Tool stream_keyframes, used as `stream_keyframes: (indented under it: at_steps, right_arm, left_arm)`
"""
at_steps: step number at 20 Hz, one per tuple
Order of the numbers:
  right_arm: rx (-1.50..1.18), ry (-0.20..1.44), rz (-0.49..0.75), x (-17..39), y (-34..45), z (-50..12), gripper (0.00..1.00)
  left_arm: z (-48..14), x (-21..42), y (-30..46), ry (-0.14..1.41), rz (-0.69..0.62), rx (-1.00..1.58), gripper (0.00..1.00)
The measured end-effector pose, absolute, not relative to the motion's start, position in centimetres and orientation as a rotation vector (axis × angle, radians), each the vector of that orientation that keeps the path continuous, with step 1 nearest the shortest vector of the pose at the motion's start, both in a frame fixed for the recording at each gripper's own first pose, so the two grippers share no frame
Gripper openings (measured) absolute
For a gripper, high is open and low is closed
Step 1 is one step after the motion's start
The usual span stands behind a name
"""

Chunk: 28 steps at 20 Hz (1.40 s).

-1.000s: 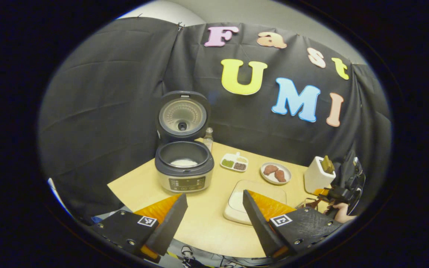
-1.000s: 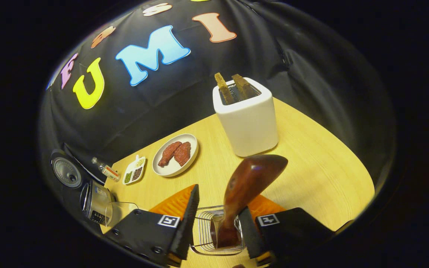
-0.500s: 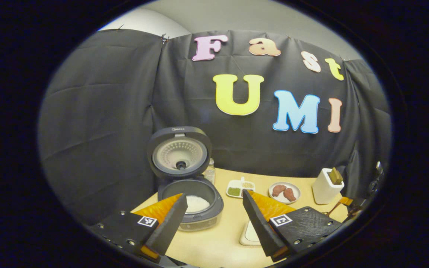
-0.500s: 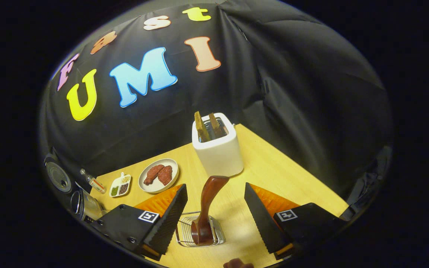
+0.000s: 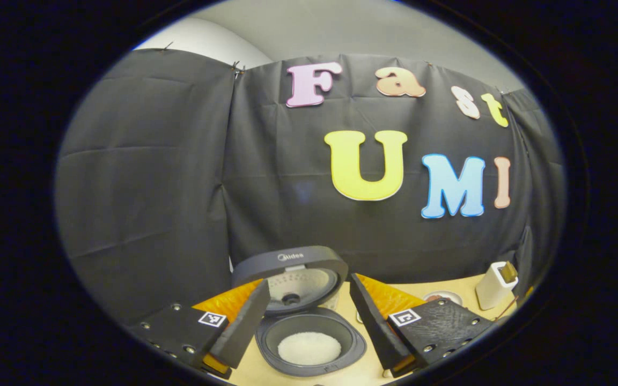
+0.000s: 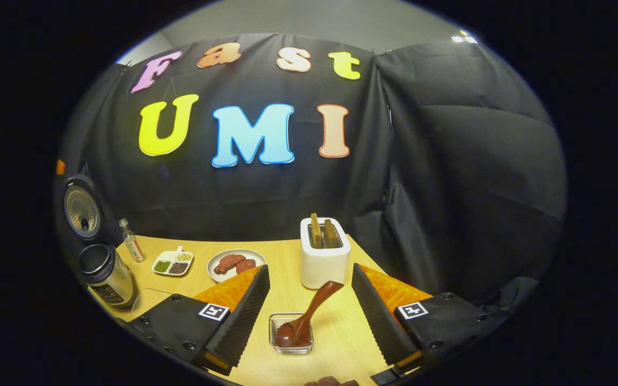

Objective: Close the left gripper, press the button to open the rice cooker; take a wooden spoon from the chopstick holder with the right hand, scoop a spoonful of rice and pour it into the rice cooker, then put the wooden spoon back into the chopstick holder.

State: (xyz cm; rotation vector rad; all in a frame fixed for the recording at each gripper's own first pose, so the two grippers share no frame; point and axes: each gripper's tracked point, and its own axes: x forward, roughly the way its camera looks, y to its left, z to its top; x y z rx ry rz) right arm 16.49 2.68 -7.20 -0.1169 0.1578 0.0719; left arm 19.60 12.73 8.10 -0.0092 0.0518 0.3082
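Rice cooker (image 5: 309, 332): in the left gripper view it stands low and centre with its lid (image 5: 290, 273) swung up; white rice (image 5: 309, 347) lies in the pot. In the right gripper view it sits at the far left of the bench (image 6: 287, 262).
Left gripper (image 5: 309, 321): jaws spread wide, nothing between them, aimed toward the cooker from just in front of it.
Side items: a small bottle (image 6: 131, 246), a divided dish of grains (image 6: 172, 262) and a plate of meat (image 6: 235, 264) line the back of the bench, left to right.
White box with two wooden pieces (image 6: 324, 252): stands upright just behind the spoon.
Wooden spoon (image 6: 306, 319): its bowl rests down in the small wire holder (image 6: 290, 332), handle leaning up to the right.
Right gripper (image 6: 309, 321): wide open and empty, the spoon and holder lying between and beyond its fingers without contact.
Progress: judging by the raised lid, the rice in the pot and the spoon back in its holder, every step looks done; nothing in the task seems left.
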Motion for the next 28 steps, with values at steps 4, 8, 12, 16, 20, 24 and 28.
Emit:
stream_keyframes:
  at_steps: [4,8,12,16,20,24,28]
  right_arm:
    - [-0.125,0.117,0.097,13.9,7.2,-4.8,0.98]
    - [-0.167,0.071,0.104,12.3,9.4,-2.3,0.97]
    - [-0.175,0.053,0.105,11.6,10.2,-1.0,0.99]
    - [-0.199,0.047,0.114,12.4,9.5,-1.9,0.99]
    - [-0.188,0.078,0.167,14.3,8.7,-3.0,0.99]
    - [-0.137,0.130,0.226,15.9,8.4,-4.9,0.99]
    - [-0.091,0.153,0.262,16.6,7.9,-5.7,0.99]
  left_arm:
    - [8.8,23.8,17.0,0.034,0.315,-0.034,0.94]
    - [8.4,27.9,19.7,0.052,0.314,-0.033,0.93]
    - [7.3,31.3,19.6,0.073,0.292,-0.057,0.93]
    - [5.8,31.7,19.5,0.113,0.354,-0.058,0.94]
    - [4.9,29.9,17.8,0.174,0.378,-0.101,0.97]
    - [2.9,27.5,15.6,0.226,0.404,-0.111,0.95]
    - [-0.2,24.8,13.2,0.316,0.417,-0.146,0.97]
